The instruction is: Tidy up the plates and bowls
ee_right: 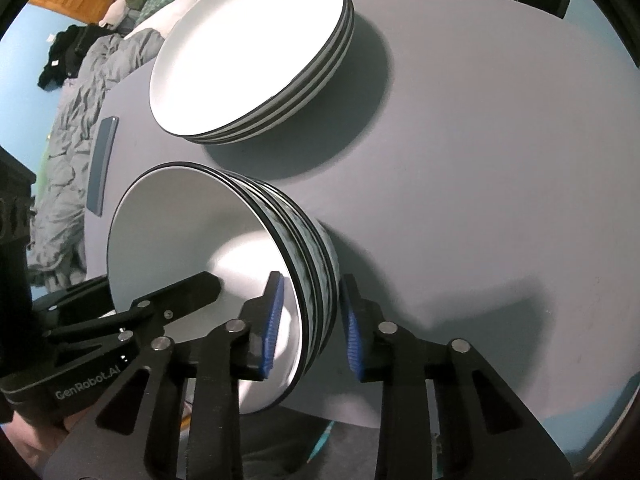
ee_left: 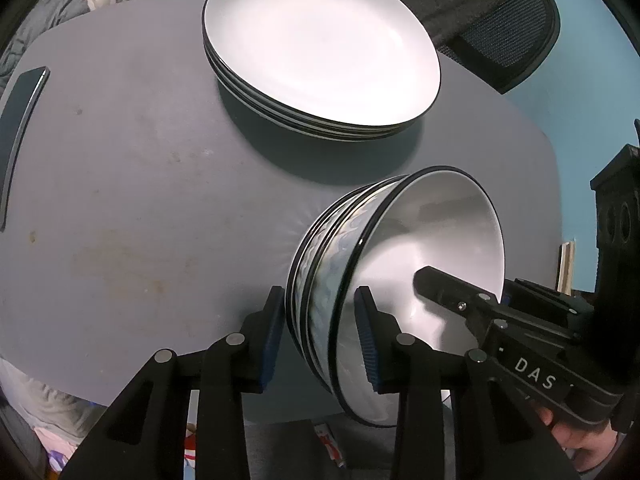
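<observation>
I am looking along my left gripper (ee_left: 320, 336) at the stack of bowls (ee_left: 340, 264), which is sitting near the front edge of the grey table (ee_left: 140, 200). The nested bowls are showing white insides, dark rims and a pale blue wave pattern on the outer walls. My left jaws are straddling the near rims of the stack, one blue pad (ee_left: 366, 340) inside the top bowl and the other outside the walls; there is a little daylight beside each pad, so I am reading them as spread around the rims rather than squeezing.

From the other side, my right gripper (ee_right: 310, 328) is doing the same on the opposite rim: one pad (ee_right: 274, 320) inside the bowl, the other outside, jaws apart with the bowl walls between them. Whether either pad is actually touching the china, I cannot tell.

Behind the bowls, well apart from them, the stack of plates (ee_left: 320, 48) is resting on the table, white faces up with dark edges. A dark flat phone-like slab (ee_left: 22, 136) is lying near the table's left edge
</observation>
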Demonstrator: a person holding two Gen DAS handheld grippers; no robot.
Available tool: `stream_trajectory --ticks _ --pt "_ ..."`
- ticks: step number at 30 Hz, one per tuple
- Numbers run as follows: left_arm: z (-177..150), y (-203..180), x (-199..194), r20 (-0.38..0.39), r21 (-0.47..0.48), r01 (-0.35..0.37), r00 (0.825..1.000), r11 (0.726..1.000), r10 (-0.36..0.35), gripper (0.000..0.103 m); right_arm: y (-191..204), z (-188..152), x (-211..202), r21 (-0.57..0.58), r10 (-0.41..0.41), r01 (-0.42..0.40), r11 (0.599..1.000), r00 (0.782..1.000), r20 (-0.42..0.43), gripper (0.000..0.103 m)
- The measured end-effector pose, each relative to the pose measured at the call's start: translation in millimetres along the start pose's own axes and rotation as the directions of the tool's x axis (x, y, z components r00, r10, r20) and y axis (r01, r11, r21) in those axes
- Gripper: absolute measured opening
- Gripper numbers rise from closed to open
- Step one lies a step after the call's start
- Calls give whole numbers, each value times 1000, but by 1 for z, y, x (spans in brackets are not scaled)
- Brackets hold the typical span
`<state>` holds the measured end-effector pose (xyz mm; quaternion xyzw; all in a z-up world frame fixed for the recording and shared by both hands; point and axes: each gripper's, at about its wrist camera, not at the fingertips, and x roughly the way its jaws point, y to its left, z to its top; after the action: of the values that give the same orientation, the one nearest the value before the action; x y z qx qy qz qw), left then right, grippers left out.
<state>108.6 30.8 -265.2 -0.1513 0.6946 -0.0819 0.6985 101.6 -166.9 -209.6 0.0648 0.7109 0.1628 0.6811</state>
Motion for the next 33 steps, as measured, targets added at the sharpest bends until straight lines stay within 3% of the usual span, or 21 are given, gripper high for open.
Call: stream_trajectory --ticks 5,16,33 --pt "-2 -1 -3 -7 20 -22 1000 1000 23 33 8 -1 -1 -39 -44 44 998 999 4 20" --pt "0 1 -25 2 6 -32 999 999 32 31 29 5 -13 -89 -51 52 995 999 16 18" --pt "52 -5 -92 124 22 -39 992 999 36 31 47 43 -54 -99 -18 25 995 997 79 16"
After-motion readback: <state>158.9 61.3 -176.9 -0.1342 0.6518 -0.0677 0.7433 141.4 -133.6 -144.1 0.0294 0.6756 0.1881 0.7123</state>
